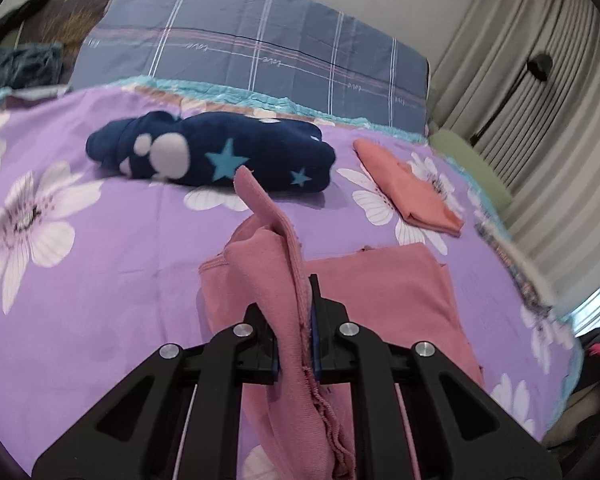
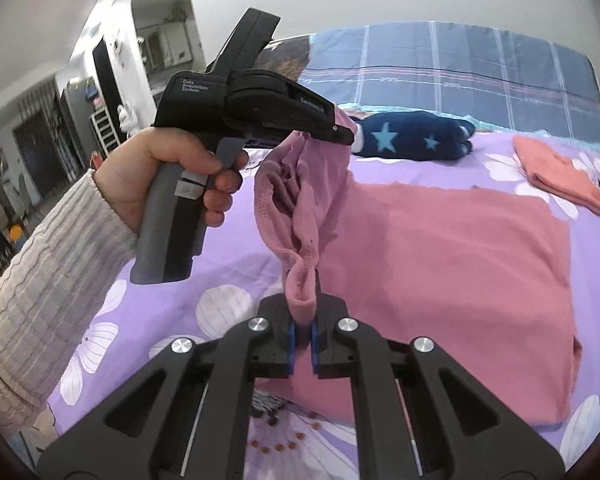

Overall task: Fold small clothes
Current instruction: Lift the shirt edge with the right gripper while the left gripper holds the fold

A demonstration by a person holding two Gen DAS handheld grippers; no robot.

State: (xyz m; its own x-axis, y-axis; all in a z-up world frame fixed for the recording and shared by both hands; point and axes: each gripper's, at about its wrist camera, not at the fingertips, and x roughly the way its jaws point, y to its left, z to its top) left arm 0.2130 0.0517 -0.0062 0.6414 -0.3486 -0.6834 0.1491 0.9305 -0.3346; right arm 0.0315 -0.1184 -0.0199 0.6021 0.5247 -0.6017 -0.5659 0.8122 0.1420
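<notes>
At the bottom centre of the left wrist view the left gripper (image 1: 298, 308) is clenched on an edge of the pink garment (image 1: 384, 296), a fold of the cloth standing up between its black fingers and a frayed strip trailing down toward the lower edge of the frame. In the right wrist view the right gripper (image 2: 303, 320) at bottom centre pinches another bunched bit of the same pink garment (image 2: 440, 272), so the lifted cloth hangs as a crumpled band up to the left gripper (image 2: 342, 134) near the middle of the frame, held by a hand (image 2: 172, 172) with a cream ribbed sleeve (image 2: 32, 288) at the left. The rest of the garment lies flat on the purple flowered sheet (image 1: 100, 240) to the right of centre. Farther up, a folded navy piece with stars (image 1: 212, 152) lies just left of centre and a folded salmon piece (image 1: 408, 188) lies to the right, well apart from each other. Behind them a blue checked pillow (image 1: 260, 36) spans the top, with grey curtains (image 1: 540, 60) at the upper right.
</notes>
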